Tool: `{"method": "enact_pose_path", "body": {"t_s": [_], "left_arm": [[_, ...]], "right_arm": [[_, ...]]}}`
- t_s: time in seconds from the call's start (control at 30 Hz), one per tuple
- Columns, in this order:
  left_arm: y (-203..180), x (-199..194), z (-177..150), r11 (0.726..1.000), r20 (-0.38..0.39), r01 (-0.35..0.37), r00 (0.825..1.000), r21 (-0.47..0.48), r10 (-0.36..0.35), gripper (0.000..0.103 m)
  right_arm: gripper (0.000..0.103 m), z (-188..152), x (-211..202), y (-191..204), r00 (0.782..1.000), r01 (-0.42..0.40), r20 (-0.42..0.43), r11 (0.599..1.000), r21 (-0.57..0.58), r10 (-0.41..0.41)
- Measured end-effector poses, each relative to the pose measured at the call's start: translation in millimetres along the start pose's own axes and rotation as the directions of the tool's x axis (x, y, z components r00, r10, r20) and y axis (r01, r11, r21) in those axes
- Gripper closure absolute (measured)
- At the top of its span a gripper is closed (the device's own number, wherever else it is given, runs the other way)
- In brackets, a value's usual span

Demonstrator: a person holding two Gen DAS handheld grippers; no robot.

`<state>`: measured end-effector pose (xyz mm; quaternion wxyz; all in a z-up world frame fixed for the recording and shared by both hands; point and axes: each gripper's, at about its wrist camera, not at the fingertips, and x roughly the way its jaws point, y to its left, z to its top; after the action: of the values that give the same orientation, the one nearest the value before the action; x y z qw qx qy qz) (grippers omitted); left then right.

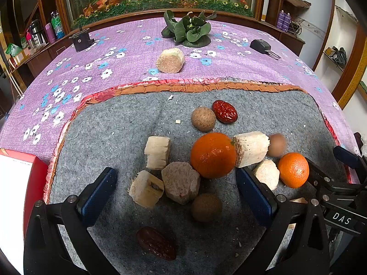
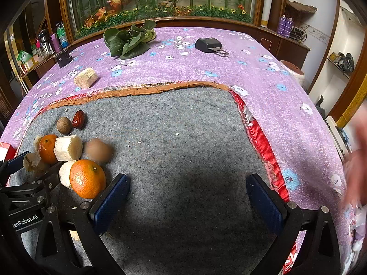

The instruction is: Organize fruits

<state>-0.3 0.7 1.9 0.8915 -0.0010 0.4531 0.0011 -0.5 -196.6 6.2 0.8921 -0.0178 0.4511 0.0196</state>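
On the grey felt mat [image 1: 128, 123] lies a cluster: two oranges [image 1: 213, 154] [image 1: 293, 169], several pale sugarcane chunks [image 1: 158, 152], a pinkish chunk [image 1: 181, 185], brown longans [image 1: 203, 118] [image 1: 206, 207], a red date [image 1: 224, 111] and a dark date [image 1: 157, 243]. My left gripper [image 1: 176, 194] is open low over the mat, its fingers on either side of the pinkish chunk and a cane piece. My right gripper [image 2: 188, 192] is open over bare mat [image 2: 183, 137], with the nearer orange [image 2: 87, 178] just left of its left finger. A brown ball [image 2: 98, 150] looks motion-blurred.
On the purple flowered cloth [image 1: 114, 68] beyond the mat lie a cane chunk [image 1: 170, 60], leafy greens [image 1: 188, 31], a black device [image 1: 263, 47] and a black block [image 1: 80, 40]. A red box [image 1: 34, 171] sits at the mat's left. A blurred hand [image 2: 357, 160] shows at the right edge.
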Motion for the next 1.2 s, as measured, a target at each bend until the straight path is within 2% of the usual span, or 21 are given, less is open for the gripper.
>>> {"method": "enact_pose_path", "body": {"t_s": [0.47,0.57,0.63,0.67,0.77,0.87,0.97,1.07,1.17,1.2], "left_arm": [[0,0,0,1.0,-0.002,0.001,1.0,-0.001,-0.001,0.0],[2,-5,-2,0.999,-0.052,0.023,0.998,0.041,-0.021,0.0],[9,-16,-7,1.0,-0.045,-0.004,0.999,0.023,0.005,0.0],[16,-30,-13,1.0,-0.012,-0.016,1.0,0.021,0.016,0.0],[27,-75,-29,0.994,0.11,-0.082,0.991,0.068,0.074,0.0],[42,-110,-47,0.991,0.166,-0.064,0.985,0.113,0.045,0.0],[58,-127,-56,0.994,0.184,-0.071,0.981,0.089,0.054,0.0],[68,-132,-59,0.994,0.176,-0.09,0.981,0.054,0.079,0.0],[67,-132,-58,0.988,0.17,-0.132,0.979,0.085,0.117,0.0],[65,-131,-55,0.986,0.173,-0.141,0.977,0.095,0.123,0.0]], "right_arm": [[0.0,0,0,1,1.0,0.007,-0.005,1.0,0.01,-0.007],[0.0,2,-1,2,1.0,-0.006,-0.031,1.0,-0.015,0.006],[0.001,4,-6,-1,0.995,-0.067,-0.076,0.995,-0.074,0.061],[0.005,1,-15,-5,0.995,-0.094,-0.052,0.992,-0.088,0.089],[0.003,-8,-52,-21,0.984,-0.158,0.065,0.981,-0.116,0.166],[0.003,-7,-79,-26,0.946,-0.283,0.129,0.953,-0.11,0.296],[0.004,5,-79,-13,0.905,-0.407,0.091,0.907,-0.104,0.416],[0.011,15,-64,15,0.9,-0.427,0.033,0.895,-0.125,0.434],[0.039,16,-46,27,0.888,-0.459,-0.028,0.879,-0.13,0.459],[0.043,17,-36,29,0.882,-0.471,-0.058,0.876,-0.109,0.467]]}}
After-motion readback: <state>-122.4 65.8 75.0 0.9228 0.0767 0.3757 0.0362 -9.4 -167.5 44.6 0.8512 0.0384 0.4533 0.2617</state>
